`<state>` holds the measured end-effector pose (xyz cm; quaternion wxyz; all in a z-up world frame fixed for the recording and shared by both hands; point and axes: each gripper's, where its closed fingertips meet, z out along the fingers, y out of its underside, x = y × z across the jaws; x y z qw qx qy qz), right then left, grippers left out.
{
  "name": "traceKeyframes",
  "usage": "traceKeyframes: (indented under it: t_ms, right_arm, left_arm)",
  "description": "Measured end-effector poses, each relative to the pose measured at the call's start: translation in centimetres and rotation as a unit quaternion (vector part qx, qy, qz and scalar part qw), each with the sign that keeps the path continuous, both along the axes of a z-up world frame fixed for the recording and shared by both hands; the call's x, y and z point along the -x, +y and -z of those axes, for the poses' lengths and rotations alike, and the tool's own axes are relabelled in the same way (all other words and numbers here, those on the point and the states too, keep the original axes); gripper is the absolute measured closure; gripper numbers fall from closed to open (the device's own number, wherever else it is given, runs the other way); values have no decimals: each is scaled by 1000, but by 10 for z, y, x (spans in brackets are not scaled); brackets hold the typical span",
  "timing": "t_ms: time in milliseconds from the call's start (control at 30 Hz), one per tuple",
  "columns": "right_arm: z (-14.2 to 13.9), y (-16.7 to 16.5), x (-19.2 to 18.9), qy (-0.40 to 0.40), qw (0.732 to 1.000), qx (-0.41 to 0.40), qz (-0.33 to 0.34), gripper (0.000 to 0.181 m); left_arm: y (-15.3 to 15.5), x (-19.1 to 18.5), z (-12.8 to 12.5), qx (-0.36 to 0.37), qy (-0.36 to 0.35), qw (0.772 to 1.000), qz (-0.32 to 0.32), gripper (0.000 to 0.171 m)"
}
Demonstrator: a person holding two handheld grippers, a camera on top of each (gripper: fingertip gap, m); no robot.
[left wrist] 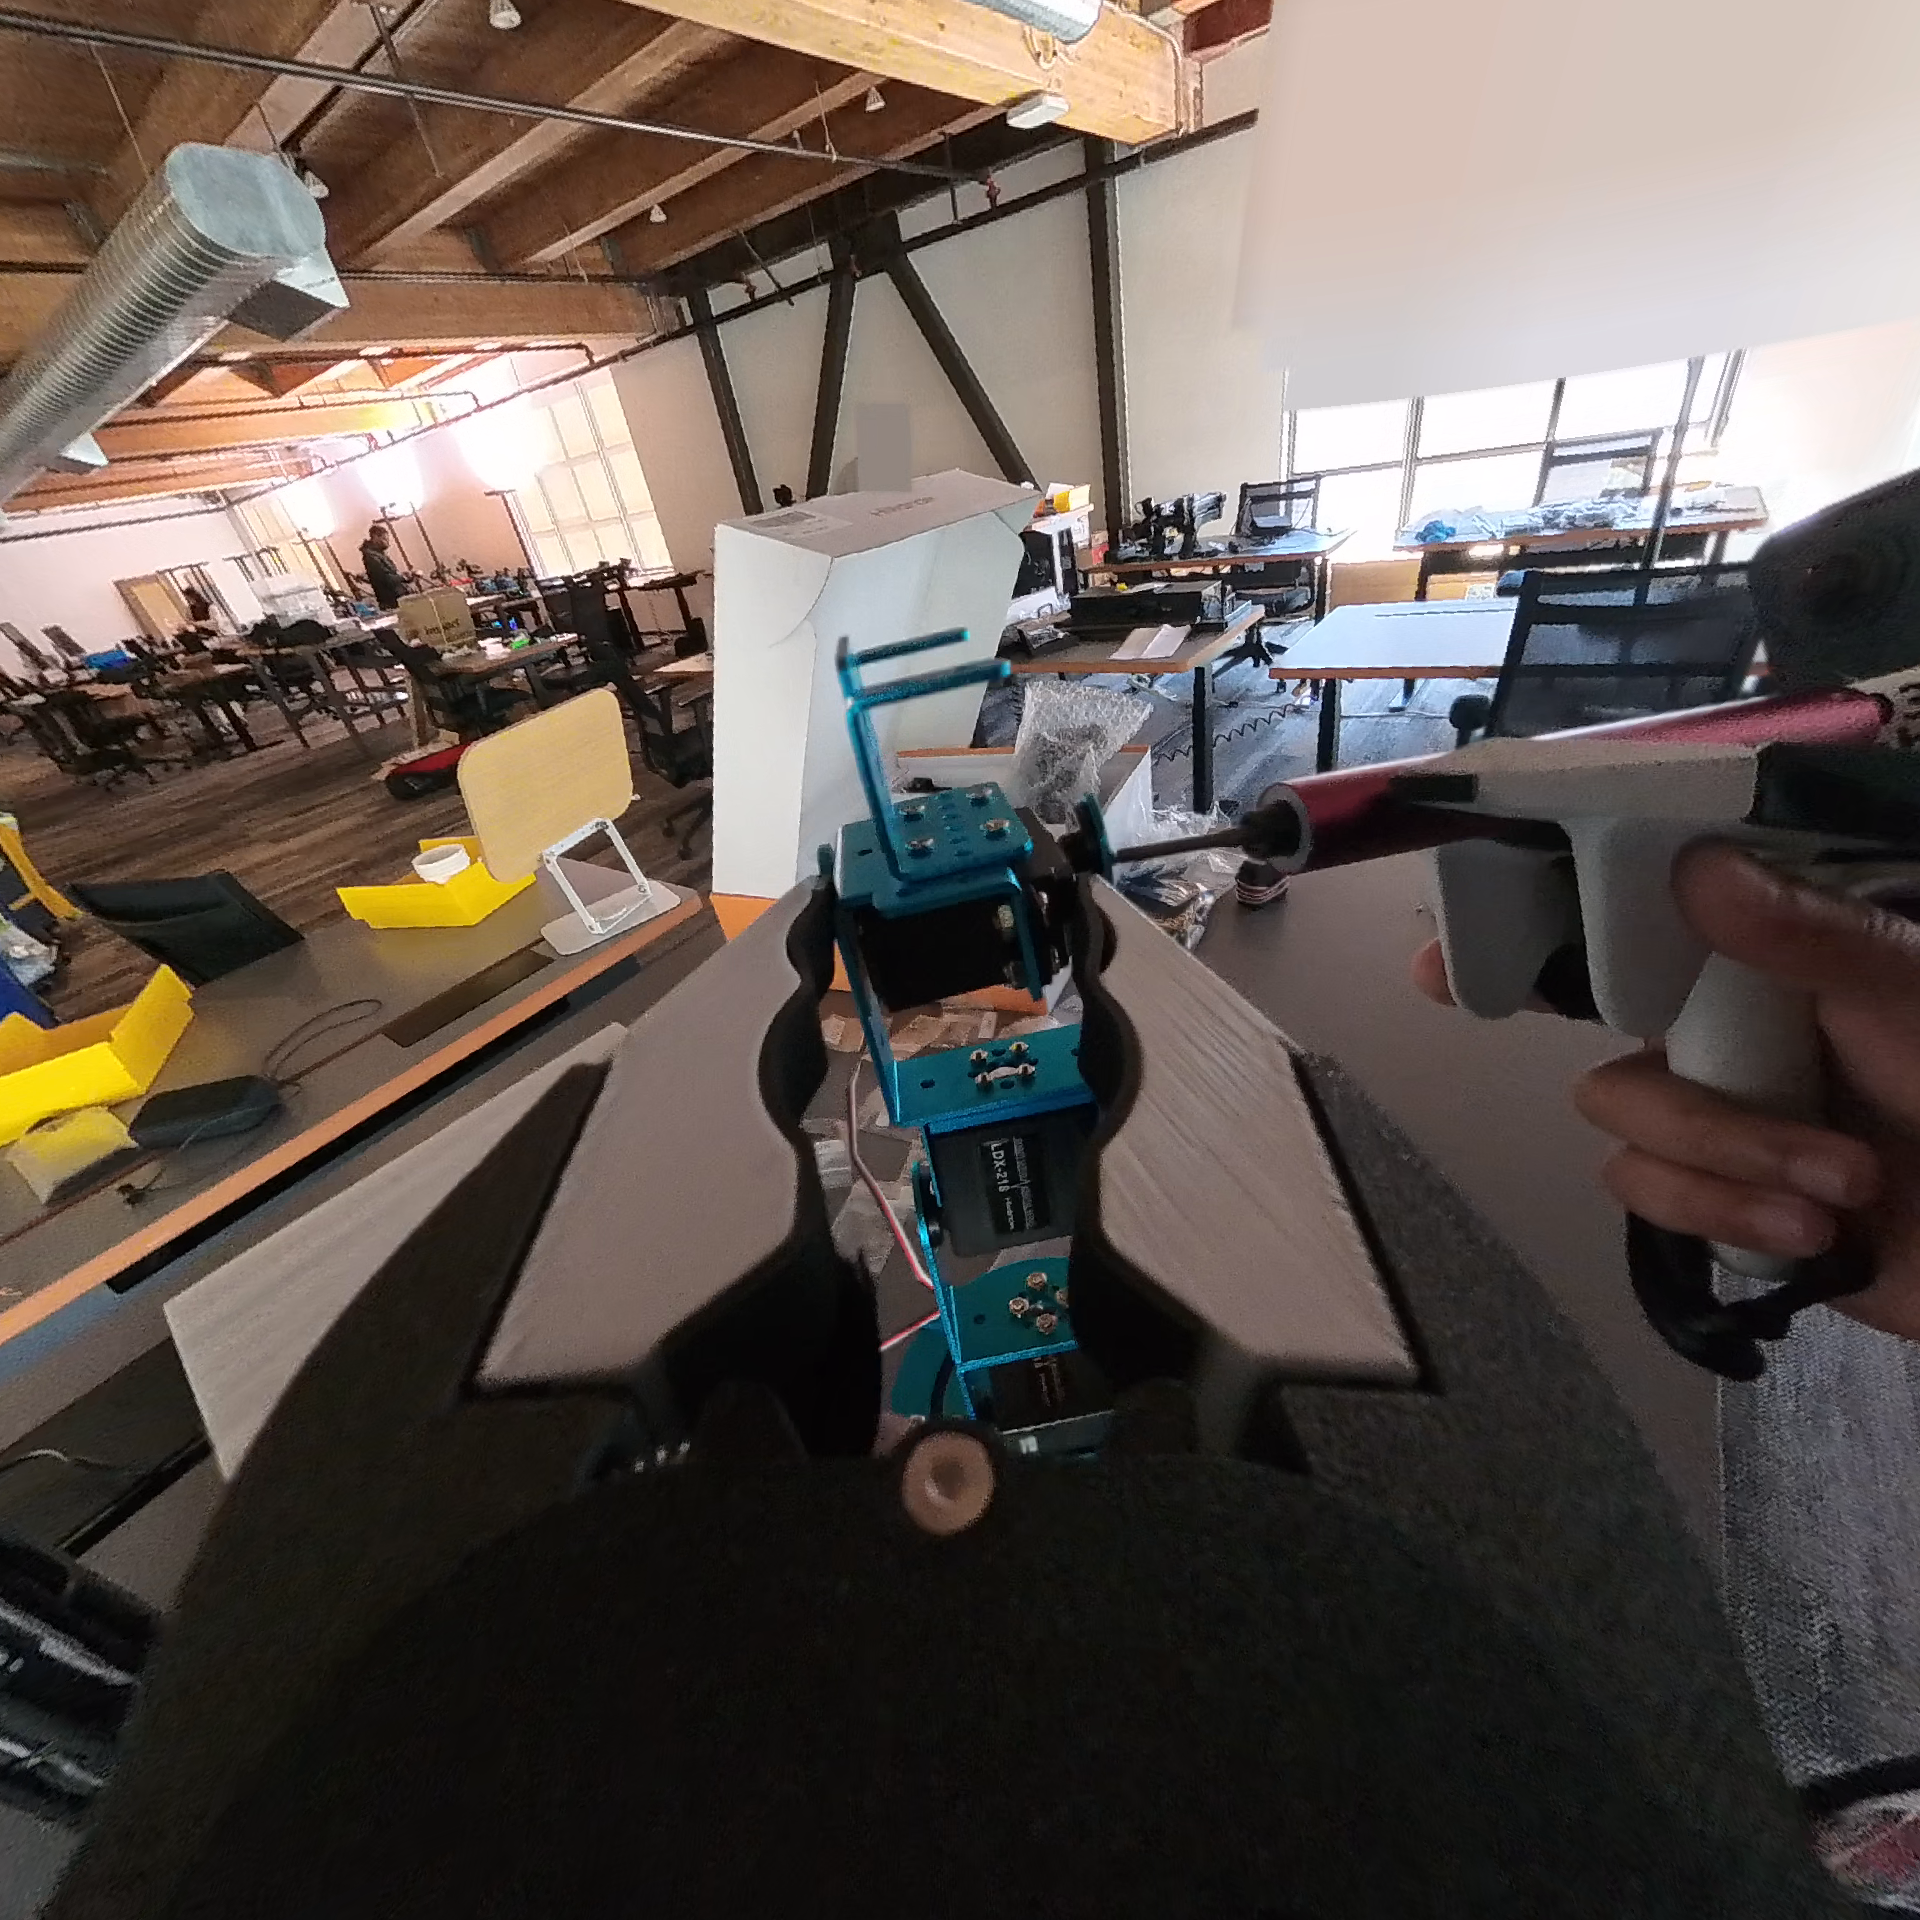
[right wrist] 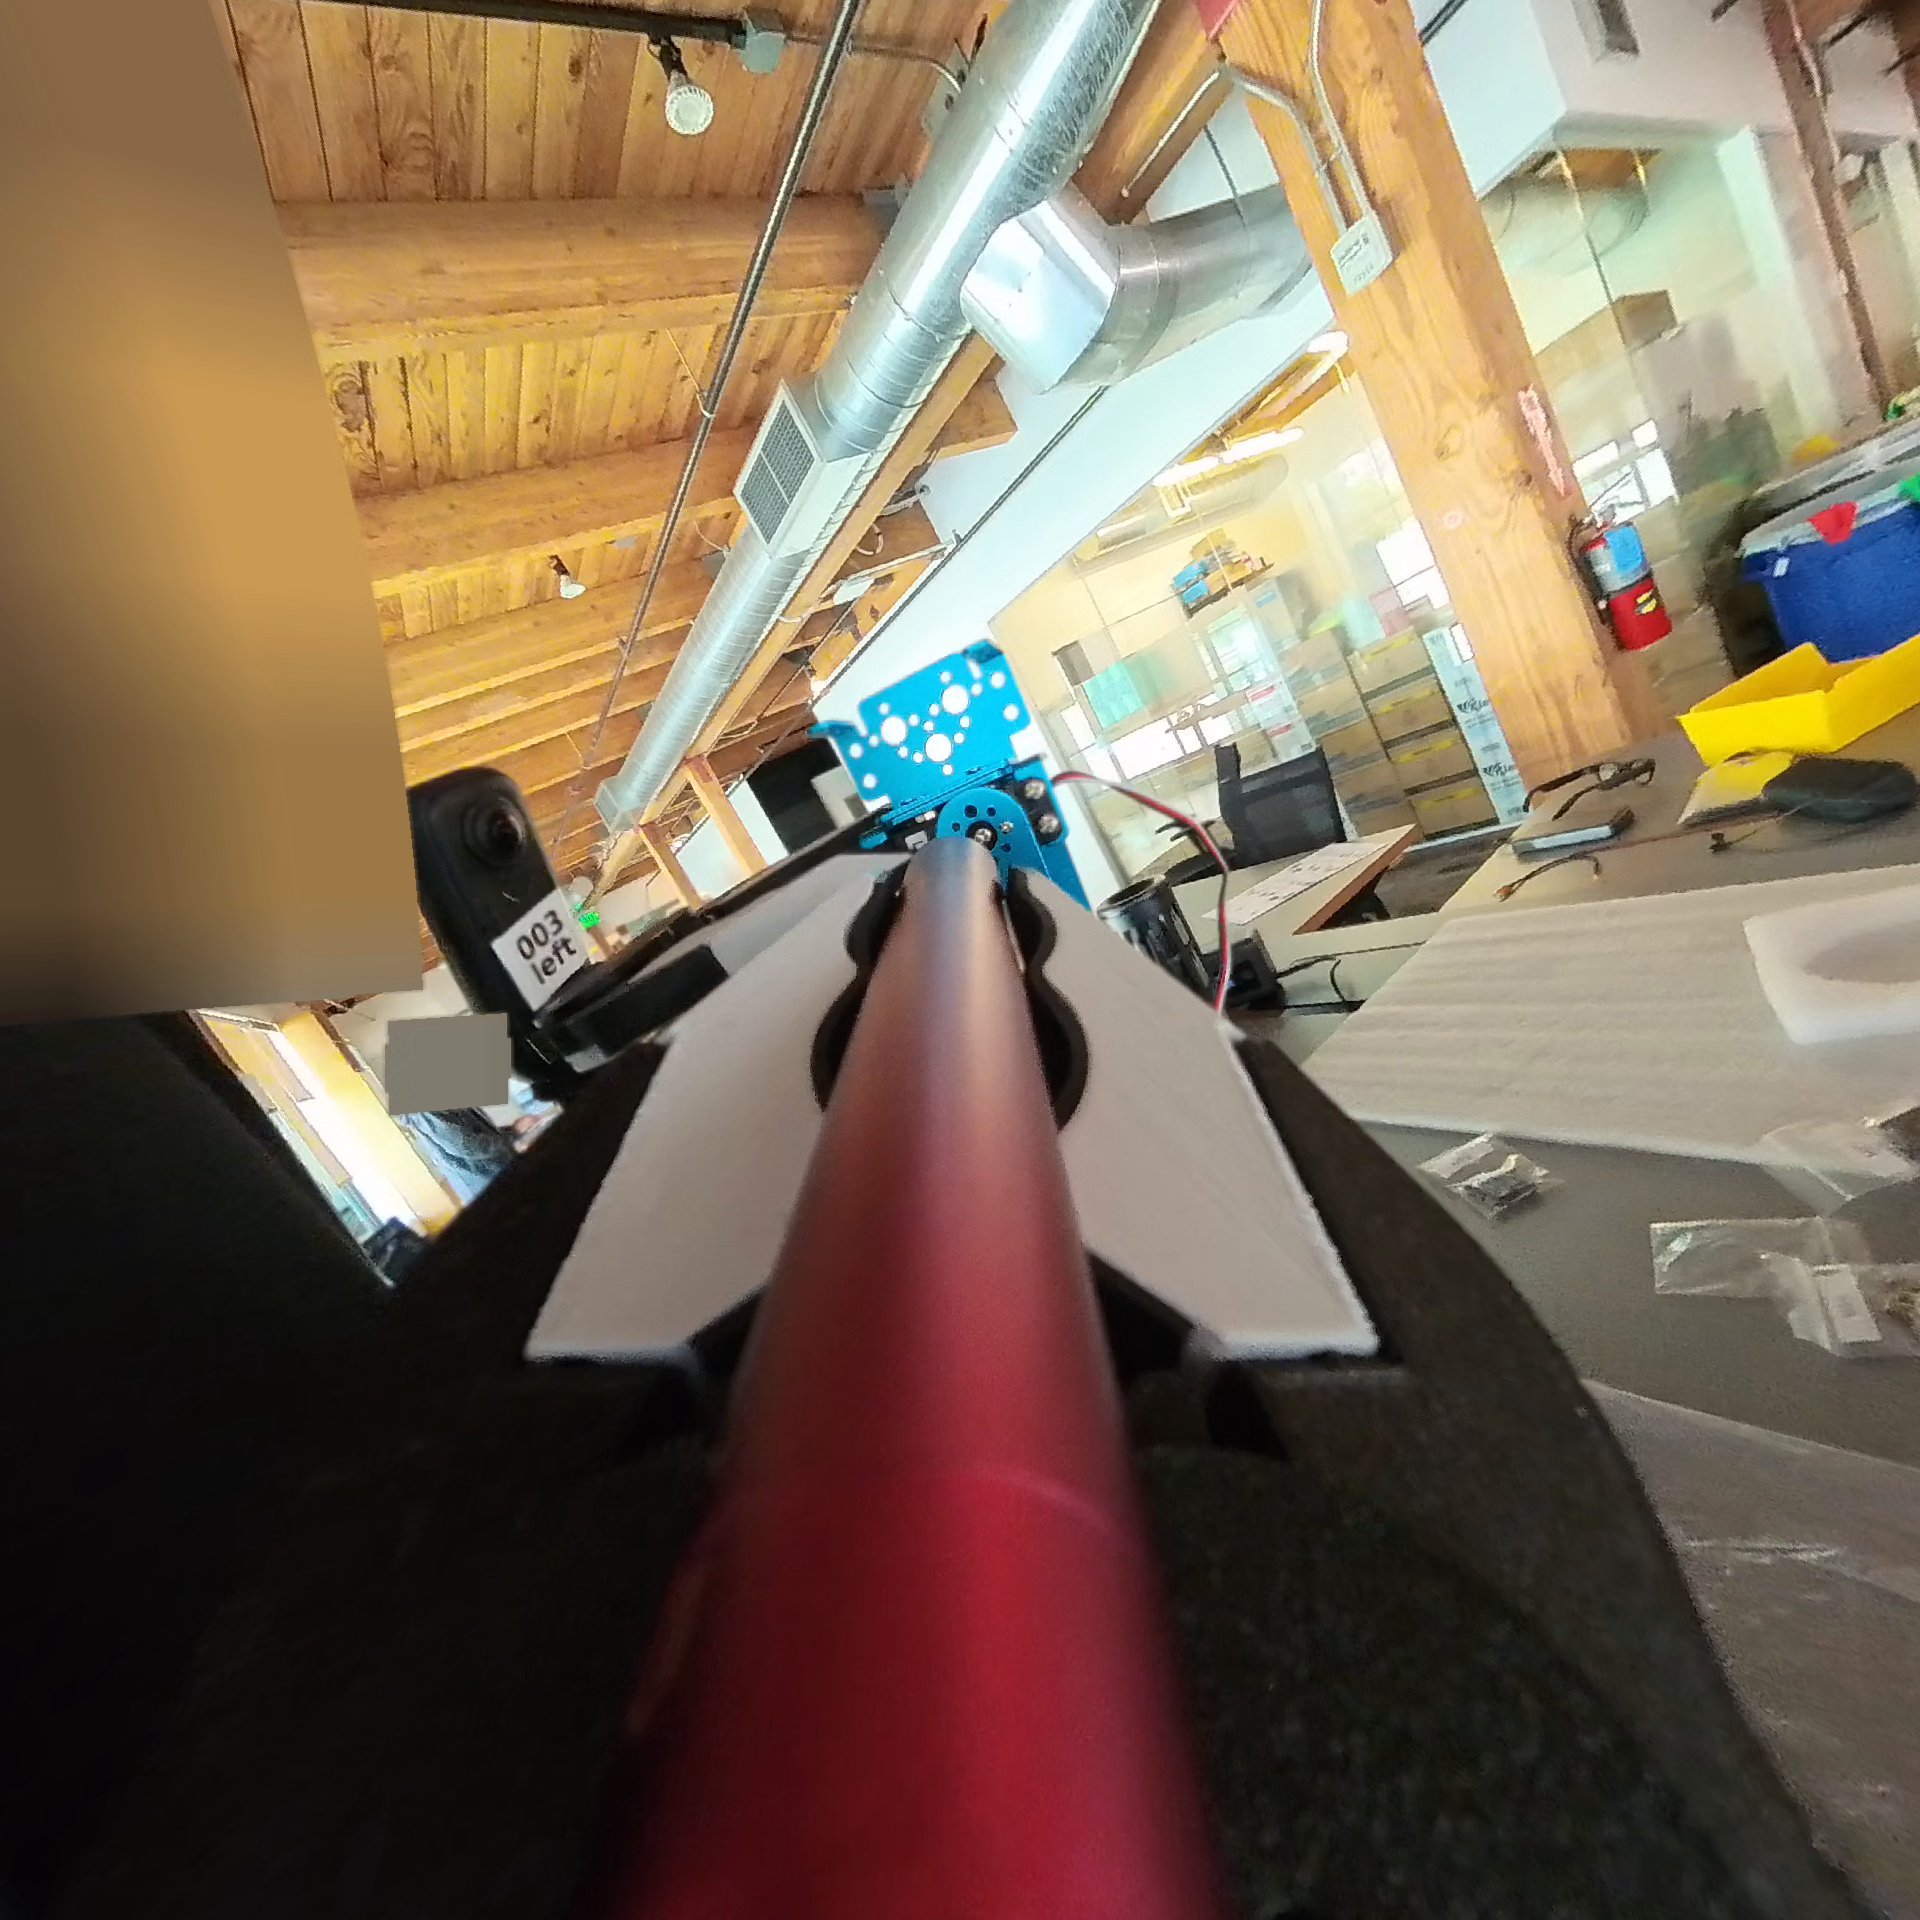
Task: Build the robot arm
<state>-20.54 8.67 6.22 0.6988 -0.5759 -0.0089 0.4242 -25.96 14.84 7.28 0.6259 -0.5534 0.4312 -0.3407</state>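
Overhead, both claws [left wrist: 951,966] [right wrist: 940,883], loaded.

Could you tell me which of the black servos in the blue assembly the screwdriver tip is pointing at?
The topmost servo, between the left gripper's fingertips; the lower ones sit farther back.

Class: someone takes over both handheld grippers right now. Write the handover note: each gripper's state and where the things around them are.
Left gripper: shut on the blue servo bracket assembly, held upright above the dark table.
Right gripper: shut on the red-handled screwdriver, which lies along its fingers; a hand grips its handle.
The screwdriver's tip meets the round blue horn on the assembly's side.
A servo's red and white wire trails down to the table.
Nearby: small parts bags, white foam sheet, yellow tray, white box.
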Motion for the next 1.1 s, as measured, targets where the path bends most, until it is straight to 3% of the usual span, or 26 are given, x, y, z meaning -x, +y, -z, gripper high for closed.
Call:
traceKeyframes:
  t_ms: [167,267,367,433,533,767,967,1100]
  right_arm:
    - [-1,1,1,0,1000,15,0,159]
    - [-2,2,1,7,1000,22,1,159]
    - [-2,1,2,-4,1000,23,8,159]
    - [-3,0,3,-13,1000,24,12,159]
    - [-4,0,4,-21,999,24,20,159]
    - [-5,-2,6,-39,998,21,33,159]
    - [-6,-2,7,-42,998,20,38,159]
    - [-5,-2,7,-70,997,10,41,158]
  left_arm:
    - [-3,3,0,-35,4,999,0,119]
    - [-7,20,-7,-95,3,995,-19,109]
    - [-18,35,-14,-168,4,985,-26,111]
    - [-35,32,-18,-252,23,967,-18,112]
    - [-56,7,-15,-381,89,920,-4,119]
    - [-58,-48,14,-503,192,842,-25,123]
    - [-56,-60,8,-528,188,827,-45,148]
    - [-55,-60,8,-545,190,815,-51,149]
